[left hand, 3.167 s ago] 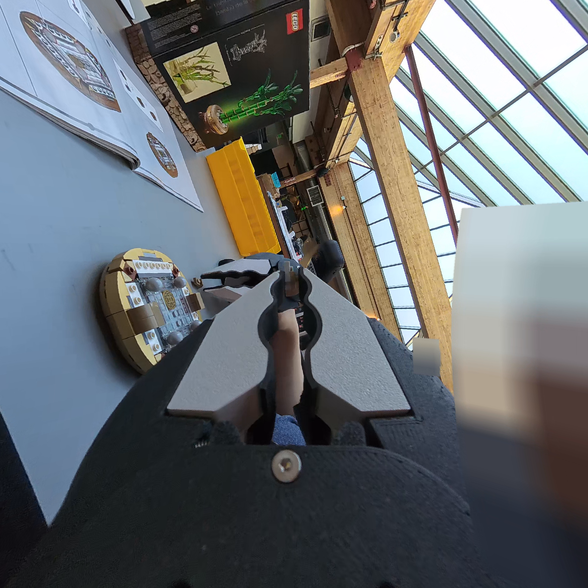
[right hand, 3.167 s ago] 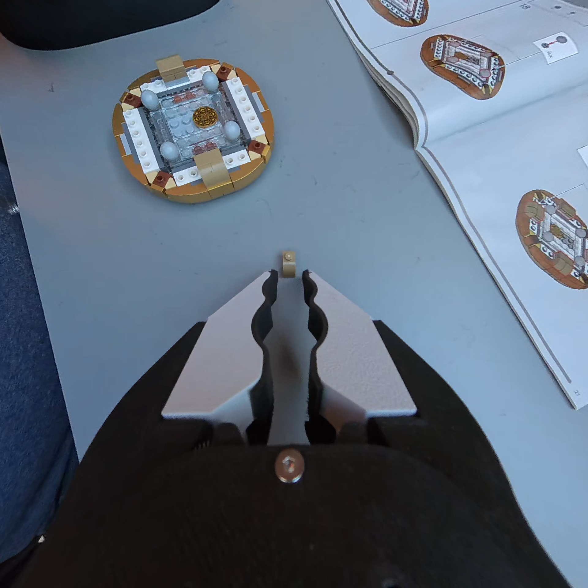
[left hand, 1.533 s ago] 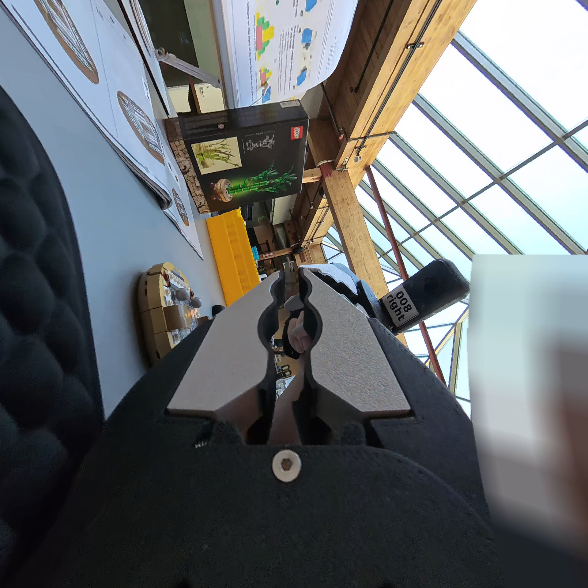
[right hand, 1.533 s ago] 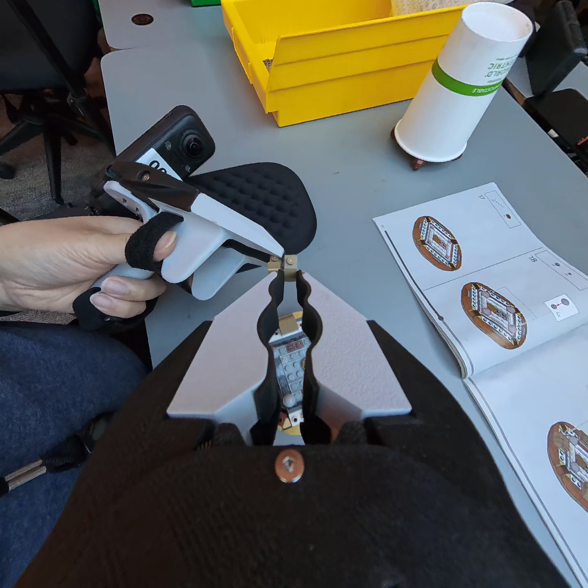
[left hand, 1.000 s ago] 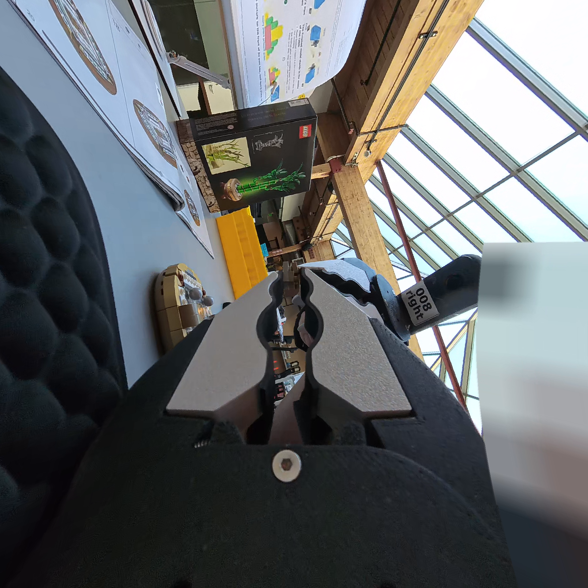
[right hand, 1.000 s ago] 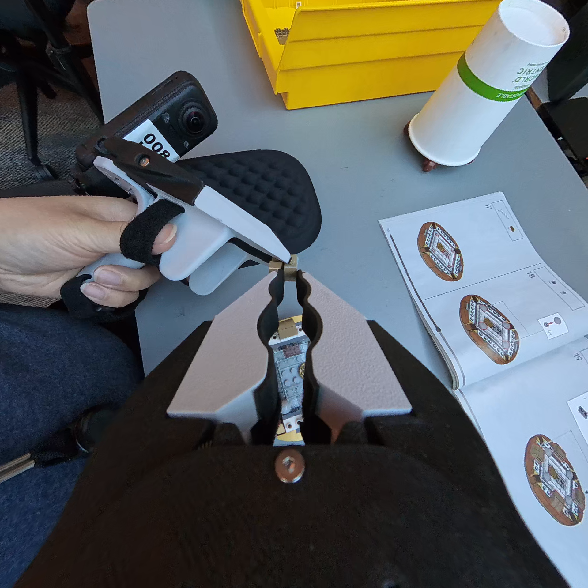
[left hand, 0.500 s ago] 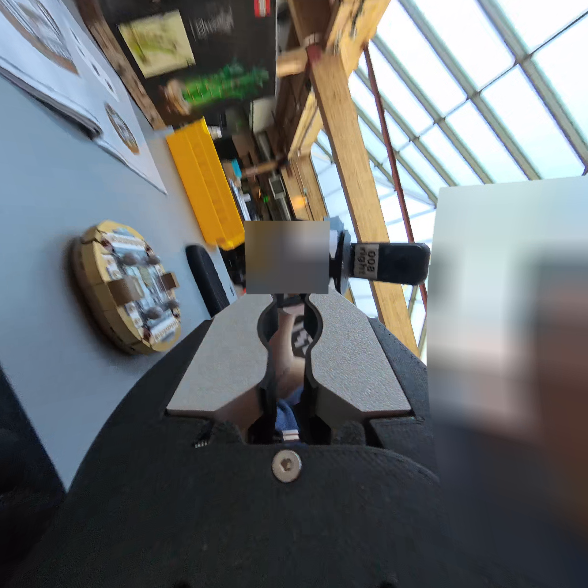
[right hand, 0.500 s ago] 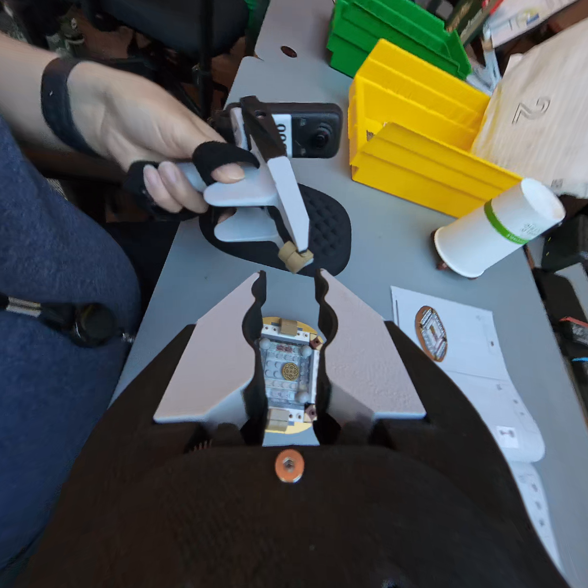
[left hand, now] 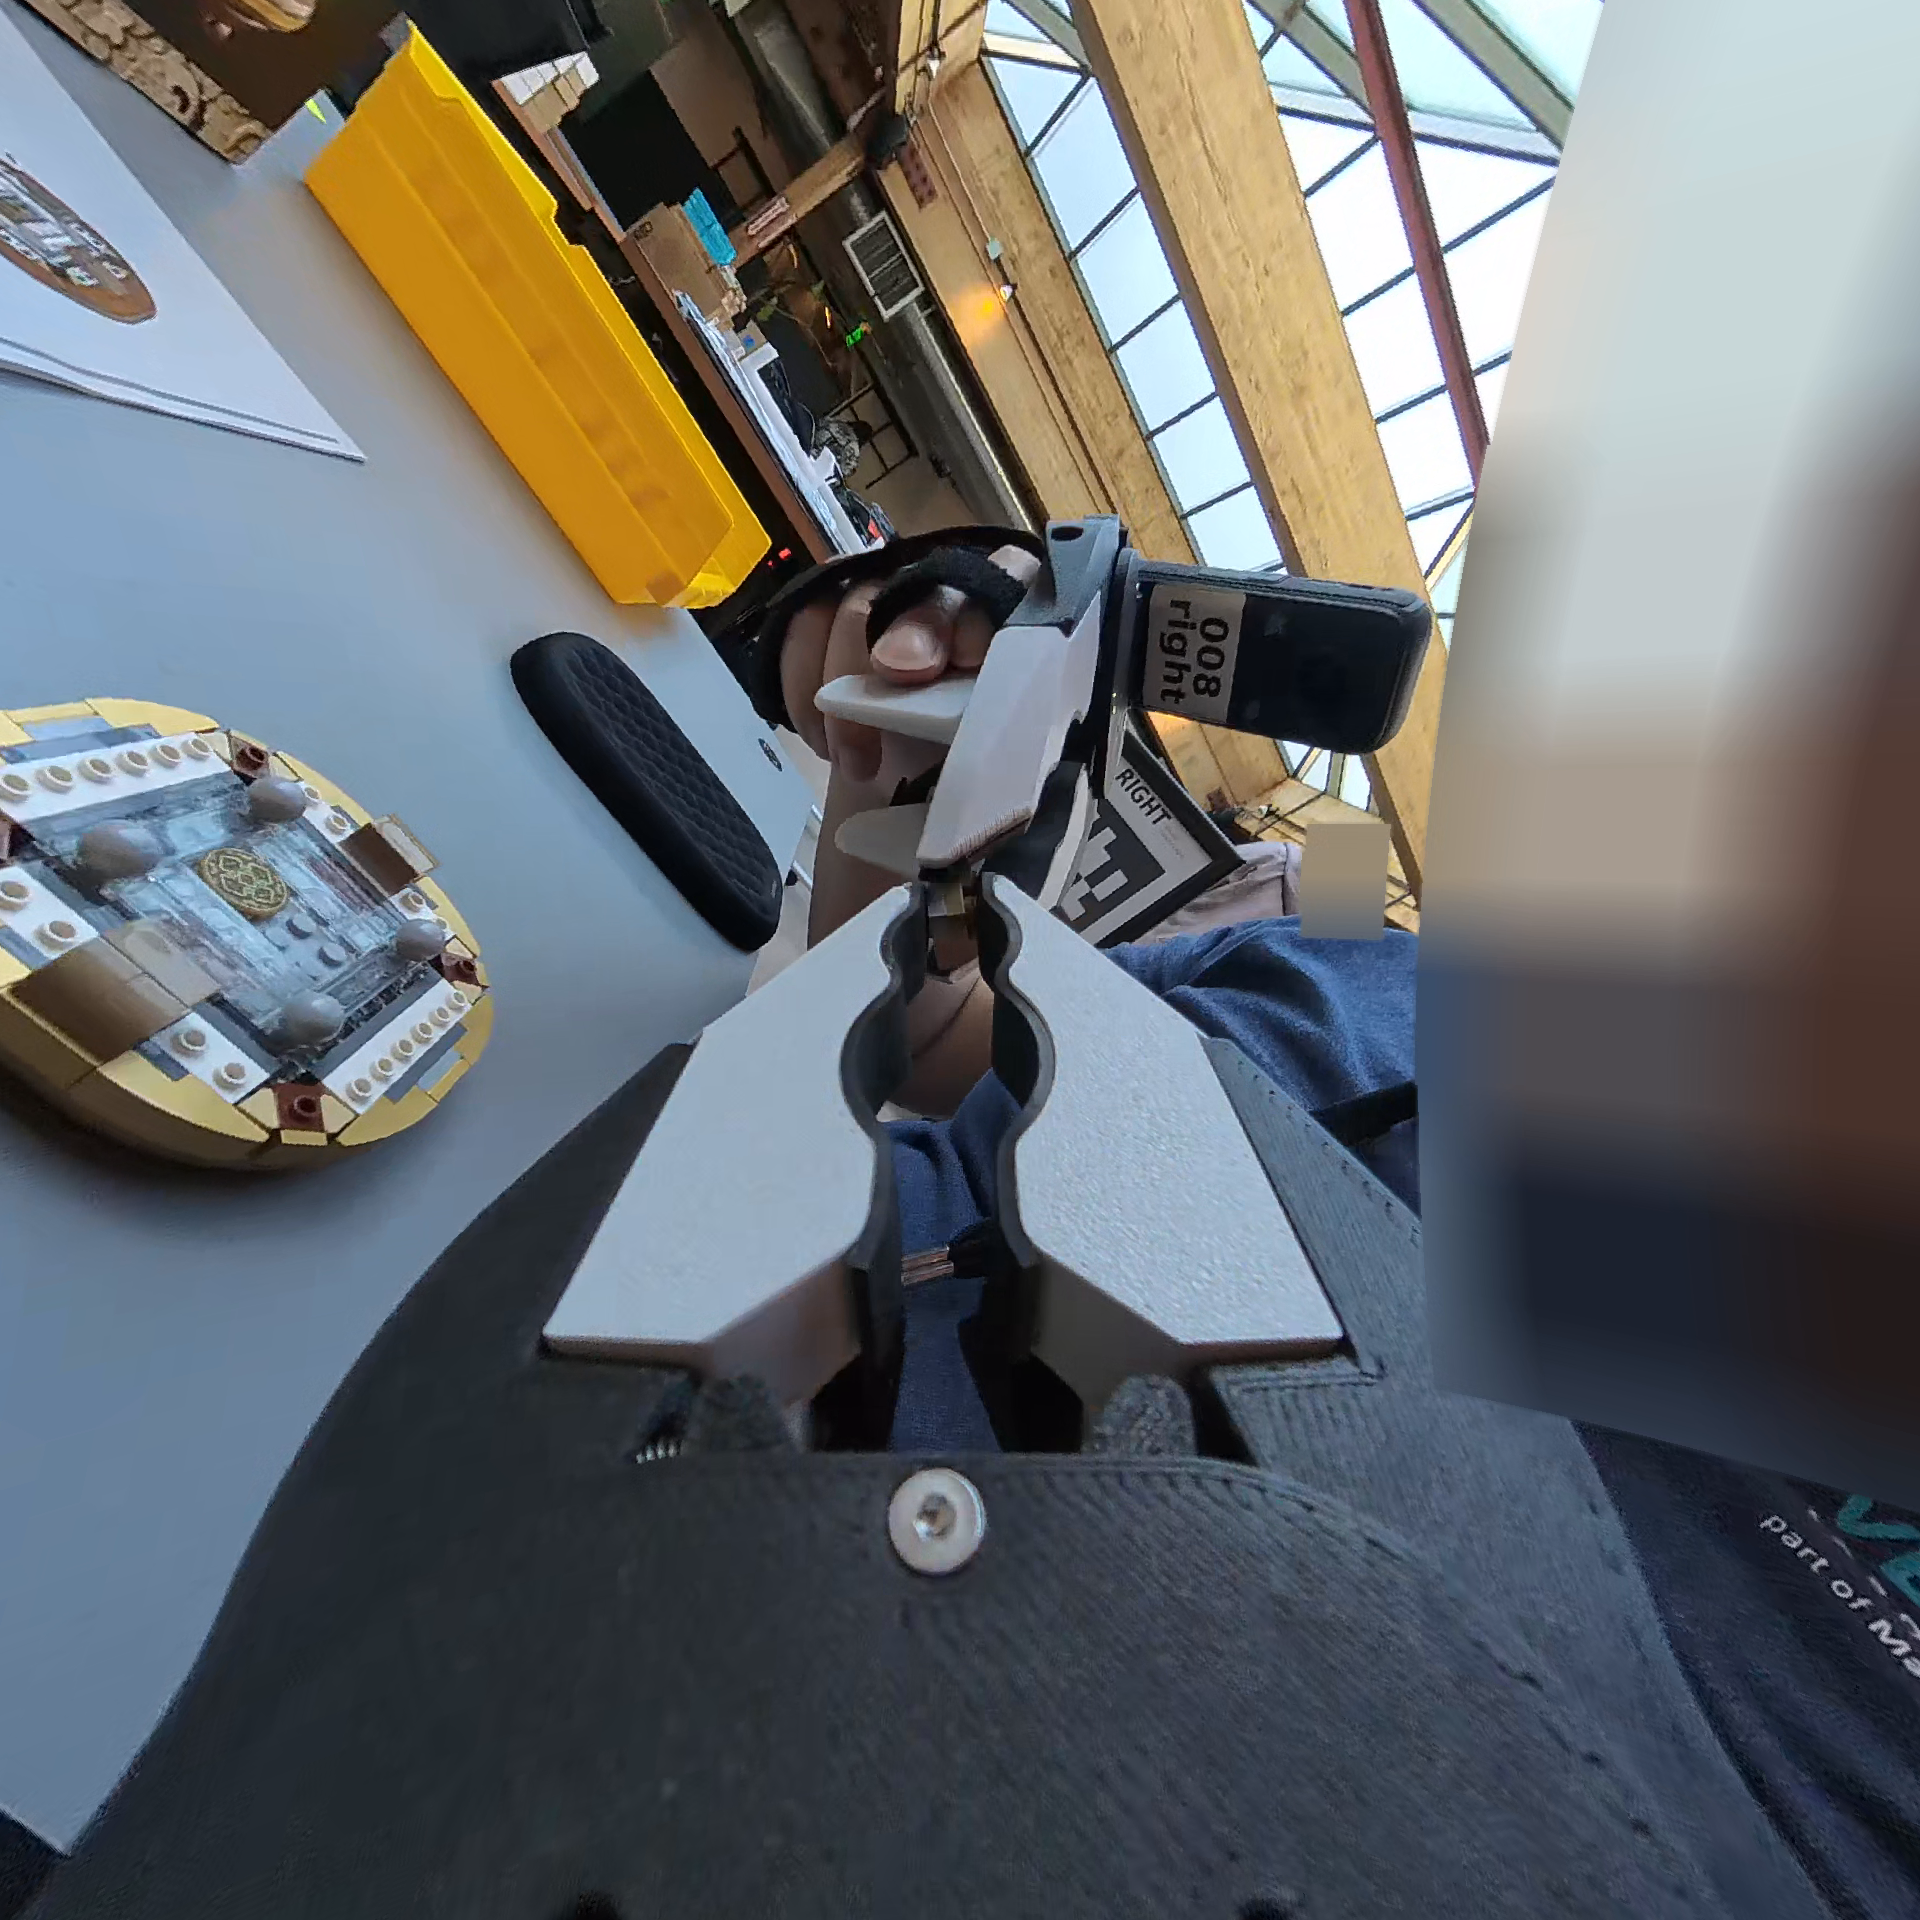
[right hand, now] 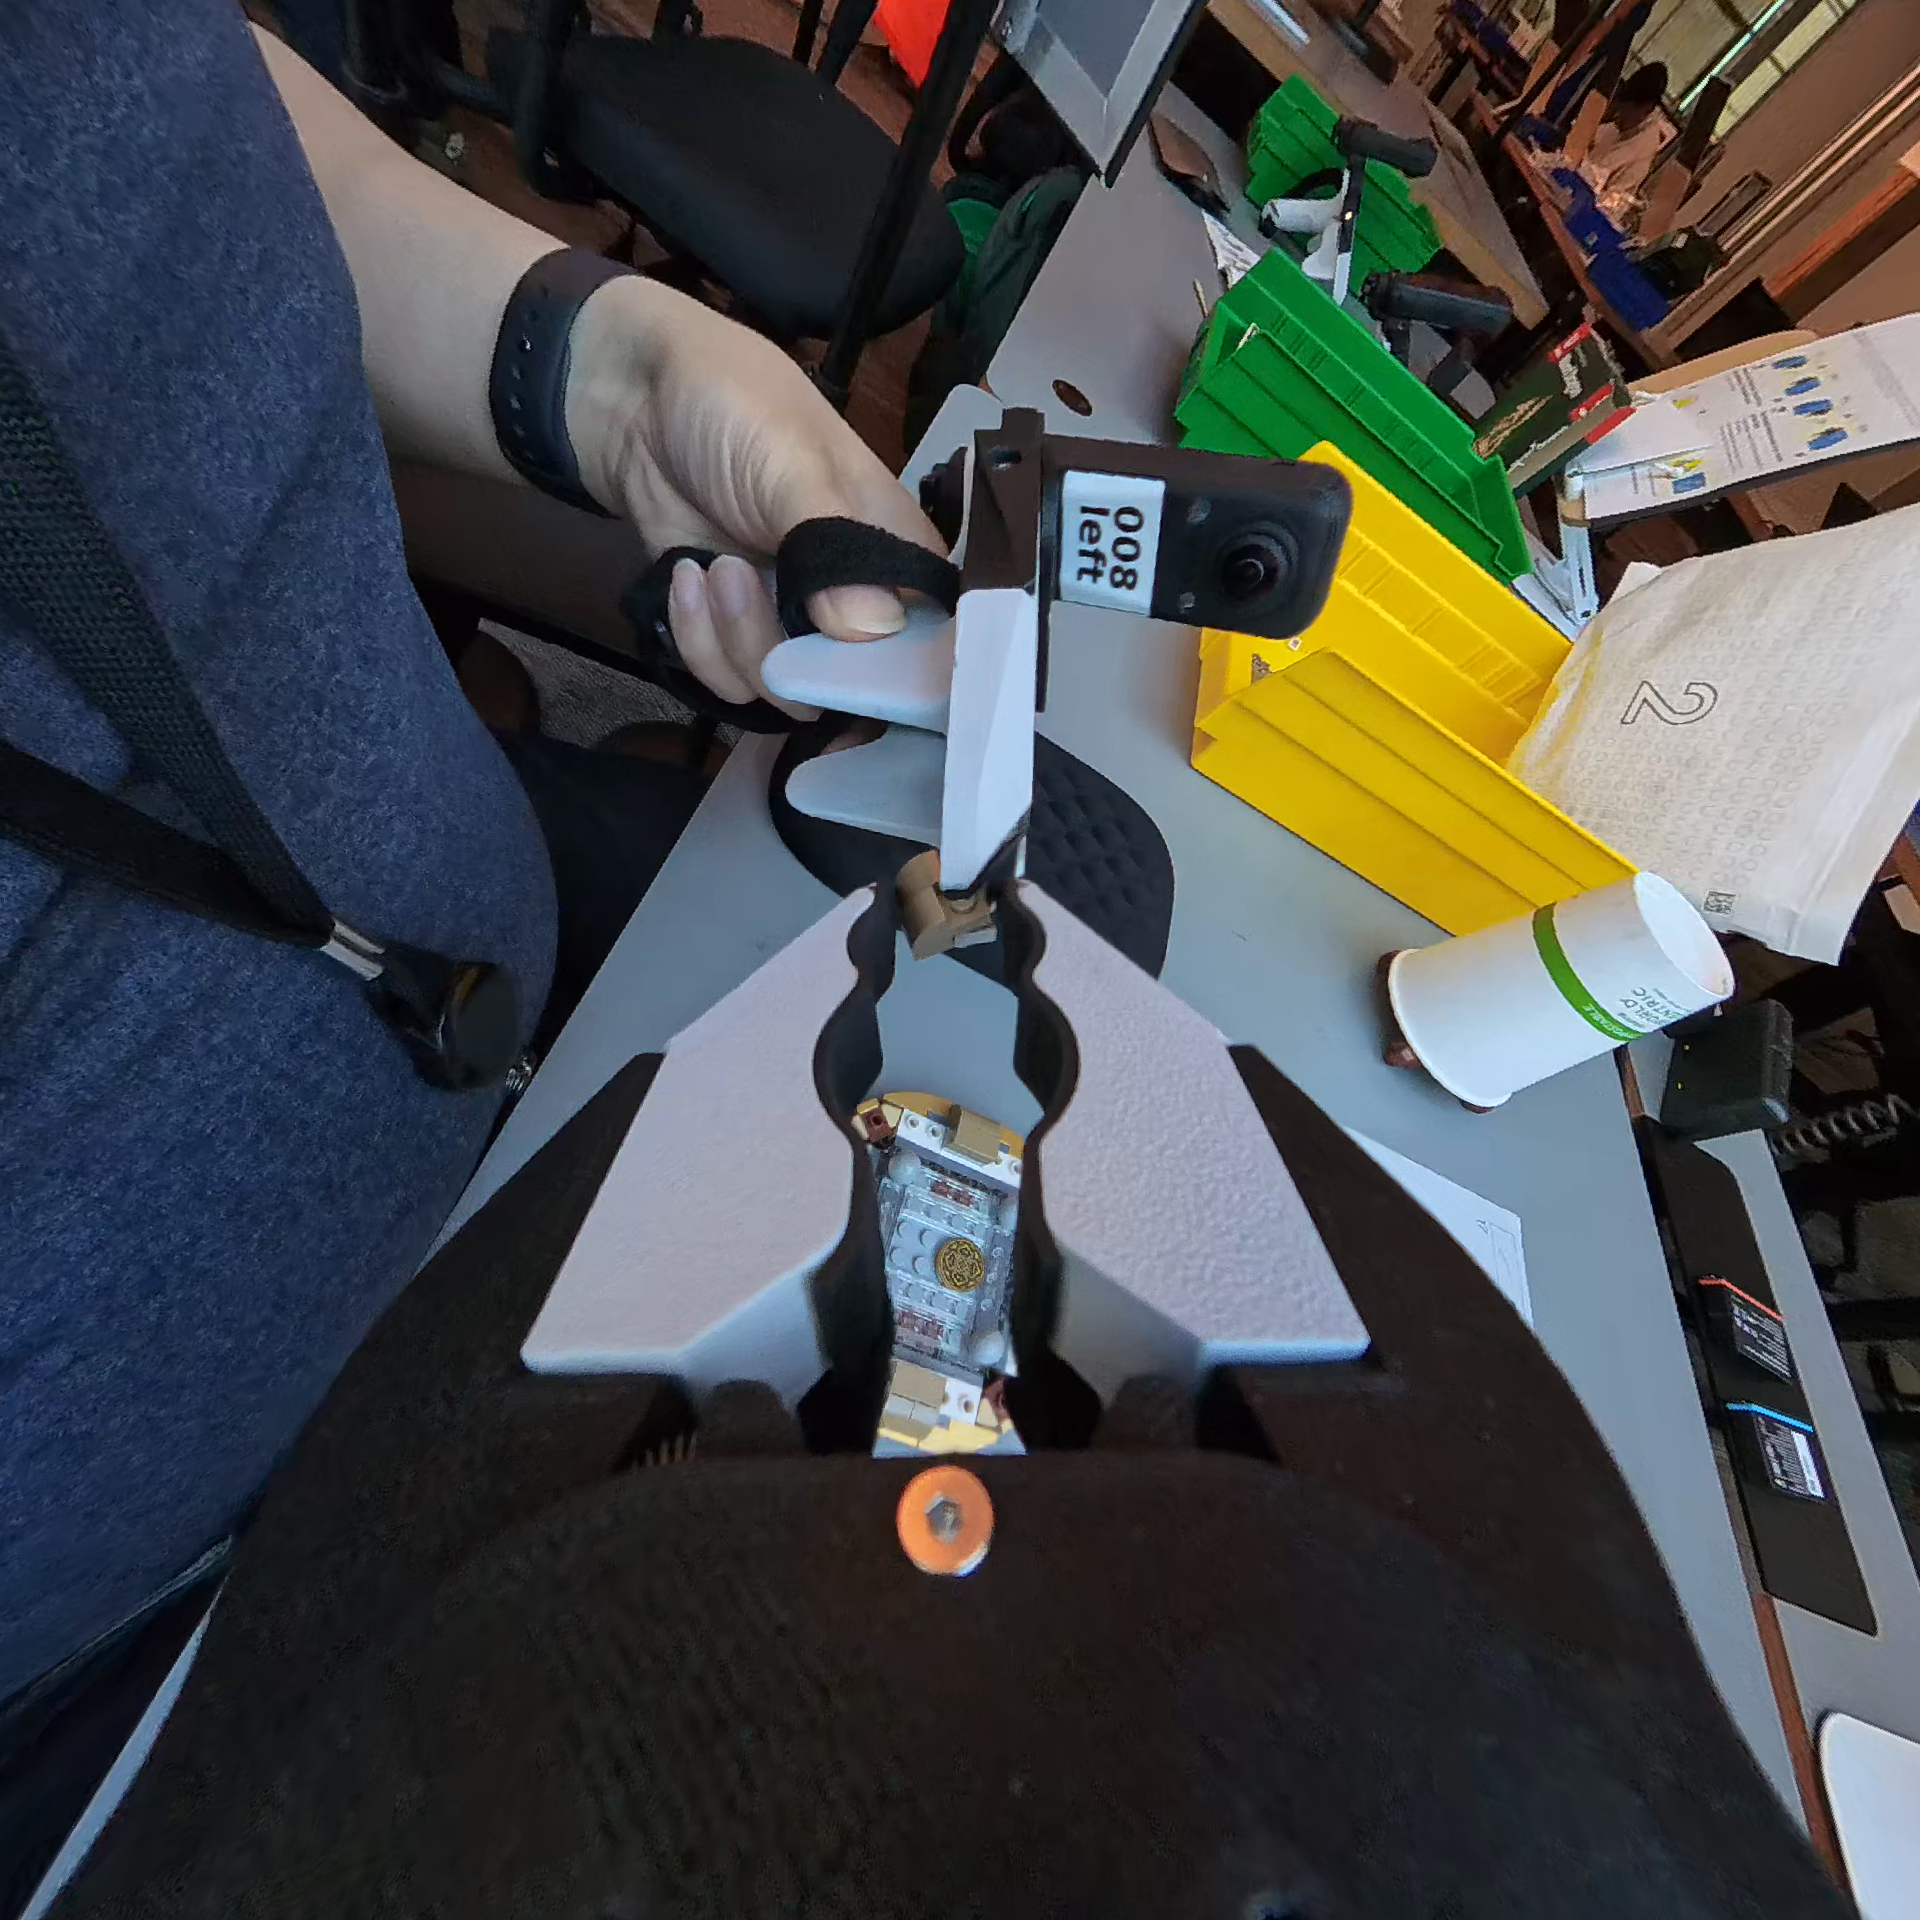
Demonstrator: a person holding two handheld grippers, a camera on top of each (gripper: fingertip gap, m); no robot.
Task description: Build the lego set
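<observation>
A small tan piece (right hand: 928, 916) hangs in the air above the grey table (right hand: 1268, 935). My left gripper (left hand: 951, 902) is shut on the tan piece (left hand: 948, 916). In the right wrist view the left gripper (right hand: 977, 881) comes down from above, held by a hand (right hand: 717, 457). My right gripper (right hand: 948, 906) is open, its tips on either side of the piece with a little gap. It shows in the left wrist view (left hand: 961, 857) as pointing down at my left tips. The round tan and white build (left hand: 229, 935) lies on the table; it also shows between my right fingers (right hand: 951, 1247).
A black pad (left hand: 649, 790) lies beside the build. Yellow bins (right hand: 1382, 717) and green bins (right hand: 1340, 395) stand farther back. A paper cup (right hand: 1558, 997) lies on its side, next to a paper bag (right hand: 1745, 727). The instruction booklet (left hand: 114, 312) lies beyond the build.
My right gripper picked the tan piece off the table and lifted it. My left gripper closed on it, then the right opened. Both grippers have tilted, and the right tips now flank the piece.
</observation>
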